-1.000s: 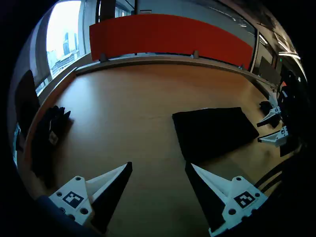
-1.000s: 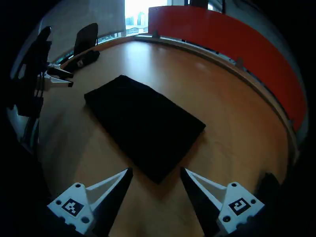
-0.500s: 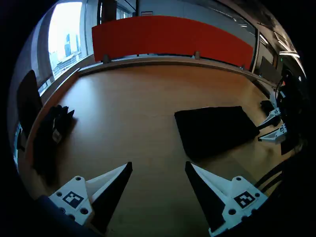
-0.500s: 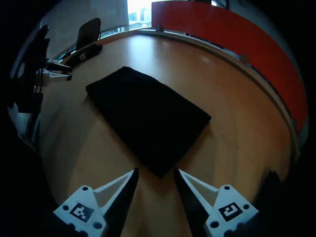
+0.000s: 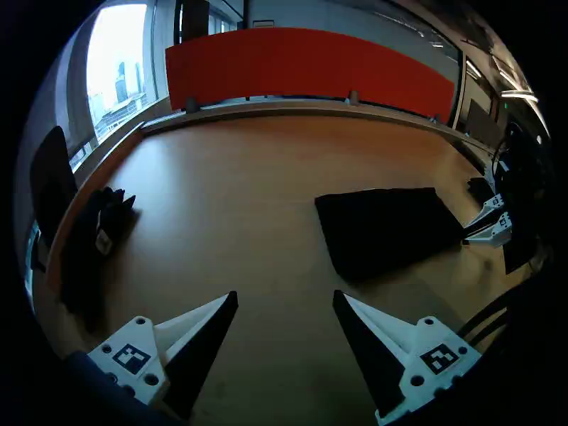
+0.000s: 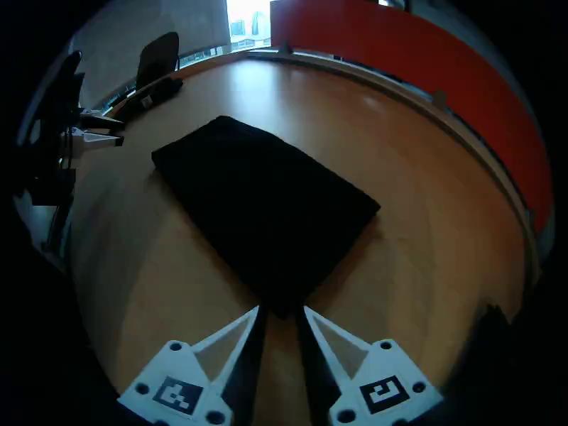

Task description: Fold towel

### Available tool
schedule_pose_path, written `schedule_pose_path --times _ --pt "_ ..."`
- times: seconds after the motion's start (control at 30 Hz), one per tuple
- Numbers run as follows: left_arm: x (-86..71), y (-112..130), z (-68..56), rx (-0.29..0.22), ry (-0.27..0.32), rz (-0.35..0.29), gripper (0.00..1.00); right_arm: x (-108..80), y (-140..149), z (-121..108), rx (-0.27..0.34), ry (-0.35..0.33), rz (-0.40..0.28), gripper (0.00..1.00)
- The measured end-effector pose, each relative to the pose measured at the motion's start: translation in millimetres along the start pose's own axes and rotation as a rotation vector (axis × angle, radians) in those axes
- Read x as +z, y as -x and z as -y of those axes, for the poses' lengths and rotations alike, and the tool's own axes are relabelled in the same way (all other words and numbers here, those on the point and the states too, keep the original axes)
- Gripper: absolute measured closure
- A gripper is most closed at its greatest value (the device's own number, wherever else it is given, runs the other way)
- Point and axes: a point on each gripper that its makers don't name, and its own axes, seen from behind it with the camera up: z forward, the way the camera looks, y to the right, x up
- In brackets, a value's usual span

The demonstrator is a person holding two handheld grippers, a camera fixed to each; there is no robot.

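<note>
Lying flat on the light-brown wooden counter [image 6: 426, 234], the black rectangular towel [image 6: 266, 209] had its nearest corner between the tips of the right tongs [image 6: 280, 310]. Their fingers stood close together around that corner, but whether they pressed the cloth could not be told. The left tongs [image 5: 284, 295] were spread wide over bare wood, with the towel ahead and to their right, not touching them. A long red panel [image 5: 305, 67] stood along the counter's far edge.
</note>
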Motion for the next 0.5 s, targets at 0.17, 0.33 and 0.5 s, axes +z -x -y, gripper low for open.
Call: schedule_pose_path --times 0.17,0.33,0.5 --pt "0.4 -1.1 2.0 -0.001 -0.002 -0.001 0.0 0.1 -4.8 2.0 0.002 -0.001 -0.017 0.92" --pt "1.0 -2.1 3.6 -0.001 -0.005 -0.004 0.0 -1.7 -9.4 4.8 0.015 0.003 -0.035 0.93" --pt "1.1 -3.0 4.2 0.0 -0.006 -0.006 0.0 -5.9 -15.5 4.3 0.031 0.02 -0.058 0.93"
